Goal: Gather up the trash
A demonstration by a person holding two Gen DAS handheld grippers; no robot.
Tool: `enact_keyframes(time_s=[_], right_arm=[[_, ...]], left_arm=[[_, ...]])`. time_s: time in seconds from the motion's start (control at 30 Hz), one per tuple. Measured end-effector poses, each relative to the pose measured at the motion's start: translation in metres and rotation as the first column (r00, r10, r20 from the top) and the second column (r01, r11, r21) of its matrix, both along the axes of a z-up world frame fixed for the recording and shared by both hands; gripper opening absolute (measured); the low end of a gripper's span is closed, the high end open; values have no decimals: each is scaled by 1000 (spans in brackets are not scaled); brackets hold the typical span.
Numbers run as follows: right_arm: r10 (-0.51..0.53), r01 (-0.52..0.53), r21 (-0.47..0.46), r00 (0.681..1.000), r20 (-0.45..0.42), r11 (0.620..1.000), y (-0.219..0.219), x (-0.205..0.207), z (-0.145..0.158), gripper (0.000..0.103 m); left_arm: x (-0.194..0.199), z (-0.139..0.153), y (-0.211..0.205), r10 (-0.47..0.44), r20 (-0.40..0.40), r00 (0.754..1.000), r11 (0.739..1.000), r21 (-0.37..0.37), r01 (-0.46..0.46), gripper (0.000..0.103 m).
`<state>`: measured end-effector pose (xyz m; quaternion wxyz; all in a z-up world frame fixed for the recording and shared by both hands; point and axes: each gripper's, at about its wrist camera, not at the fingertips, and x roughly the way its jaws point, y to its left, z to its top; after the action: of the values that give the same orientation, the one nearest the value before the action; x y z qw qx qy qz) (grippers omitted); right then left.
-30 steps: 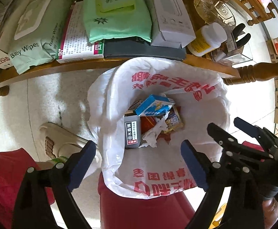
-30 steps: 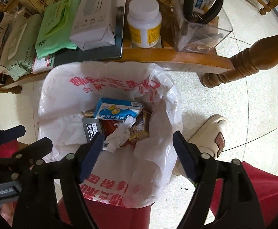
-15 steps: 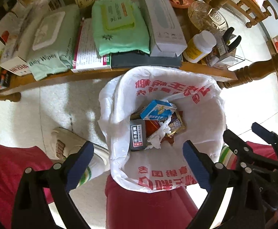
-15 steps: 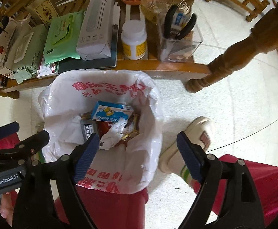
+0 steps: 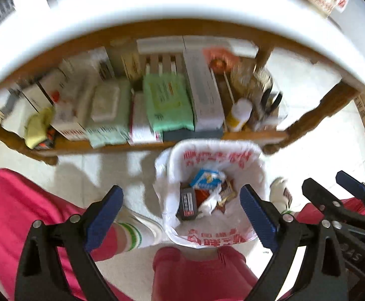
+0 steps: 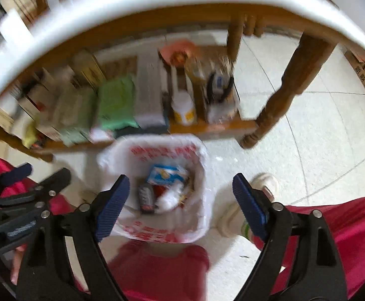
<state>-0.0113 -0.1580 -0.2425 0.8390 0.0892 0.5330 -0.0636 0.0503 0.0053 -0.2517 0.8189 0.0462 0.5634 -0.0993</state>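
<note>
Blue-padded left gripper point(image 5: 181, 217) and right gripper point(image 6: 181, 199) both hang wide open and empty above a red bin lined with a white, red-printed plastic bag point(image 5: 255, 173), which holds a blue carton point(image 5: 205, 178) and crumpled wrappers, just before a cluttered wooden shelf point(image 5: 252, 135).

Green wipes pack point(image 5: 168, 101) sits on the wooden shelf point(image 5: 255, 134), white bottle point(image 5: 239, 114) at 3 o'clock.
</note>
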Motion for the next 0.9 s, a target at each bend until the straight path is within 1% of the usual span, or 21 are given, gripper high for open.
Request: enact_keyframes(time_s=[0.07, 0.1, 0.23, 0.3, 0.4, 0.43, 0.47, 0.5, 0.53, 0.57, 0.6, 0.67, 0.73, 0.83, 0.9], right_arm=[[-5, 4, 10, 997, 83, 1000, 2, -11, 29, 89], [-5, 5, -3, 993, 121, 1000, 3, -16, 43, 90], [-2, 19, -67, 970, 245, 998, 8, -30, 89, 94], [6, 21, -88, 955, 296, 996, 12, -37, 111, 96], [23, 37, -144, 919, 393, 989, 21, -50, 152, 96], [25, 44, -156, 909, 416, 987, 21, -54, 163, 96], [26, 54, -164, 893, 450, 985, 23, -59, 176, 96], [24, 62, -164, 878, 478, 984, 22, -65, 187, 96], [23, 68, -166, 868, 496, 984, 22, -68, 196, 96], [25, 77, -173, 853, 521, 982, 23, -72, 207, 96], [26, 88, -183, 839, 543, 979, 25, -77, 218, 96], [28, 106, -195, 814, 580, 975, 24, -87, 234, 96], [29, 120, -205, 797, 603, 971, 26, -94, 248, 96], [28, 144, -218, 771, 636, 965, 27, -107, 266, 96], [31, 148, -221, 761, 648, 964, 26, -113, 272, 96]], left_arm=[[-10, 28, -1, 3, 79, 997, 1000, -4, -3, 92], [-15, 42, -1, 10, 120, 993, 1000, -4, -10, 92], [-26, 88, 0, 18, 218, 976, 1000, -14, -15, 92], [-31, 111, 1, 25, 269, 963, 1000, -13, -23, 92], [-40, 148, 0, 40, 372, 928, 999, 11, -47, 94], [-46, 164, 1, 43, 413, 910, 998, 13, -53, 94], [-50, 176, 2, 49, 444, 895, 998, 8, -58, 94], [-52, 186, 3, 53, 466, 883, 998, 2, -61, 95], [-56, 200, 3, 59, 496, 866, 998, -2, -67, 95], [-58, 207, 3, 62, 510, 858, 997, -2, -71, 95], [-62, 219, 3, 66, 534, 843, 997, -4, -76, 95], [-69, 235, 3, 67, 567, 821, 997, -10, -75, 95], [-75, 249, 5, 72, 592, 803, 997, -19, -76, 95], [-85, 266, 8, 81, 611, 787, 997, -40, -72, 95], [-91, 274, 9, 94, 614, 784, 996, -50, -81, 95]])
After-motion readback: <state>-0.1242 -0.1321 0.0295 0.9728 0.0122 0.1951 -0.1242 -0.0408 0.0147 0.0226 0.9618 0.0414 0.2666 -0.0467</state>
